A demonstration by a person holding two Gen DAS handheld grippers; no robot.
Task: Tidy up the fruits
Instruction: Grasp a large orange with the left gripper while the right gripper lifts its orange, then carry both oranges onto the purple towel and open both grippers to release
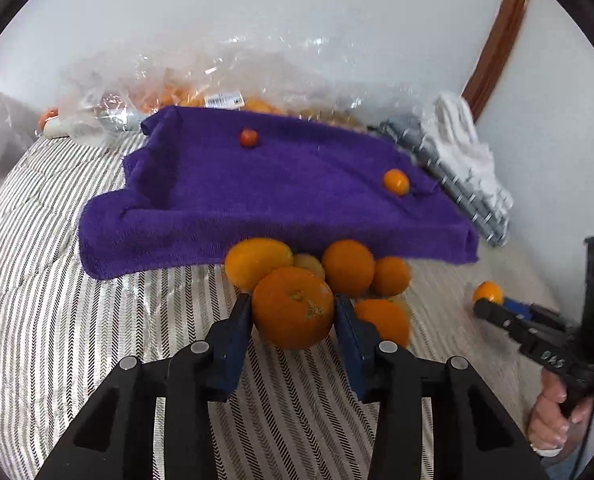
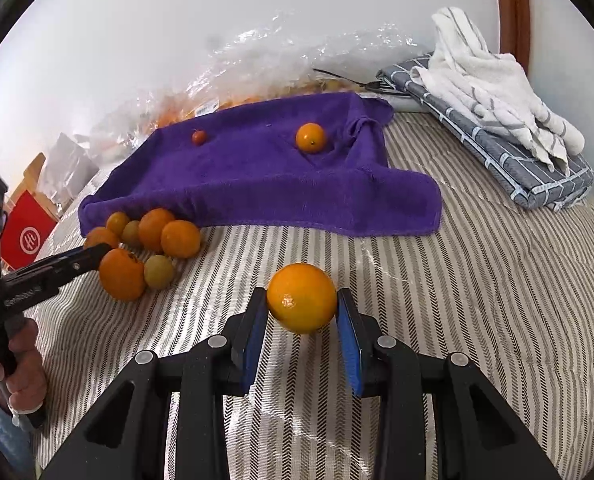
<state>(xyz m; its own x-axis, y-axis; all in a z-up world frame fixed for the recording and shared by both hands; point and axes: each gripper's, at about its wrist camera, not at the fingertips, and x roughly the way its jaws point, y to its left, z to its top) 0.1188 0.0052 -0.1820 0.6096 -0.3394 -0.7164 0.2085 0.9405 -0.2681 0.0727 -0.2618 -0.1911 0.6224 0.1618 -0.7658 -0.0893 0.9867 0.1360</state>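
A plain white wall rises behind the striped bedcover. A curved brown wooden frame stands right of the wall.

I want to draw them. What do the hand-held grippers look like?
Each hand-held gripper, left and right, has black angular plastic arms with round grey bolts and two flat blue finger pads. One handle shows white writing. Bare hands hold the pistol-style grips.
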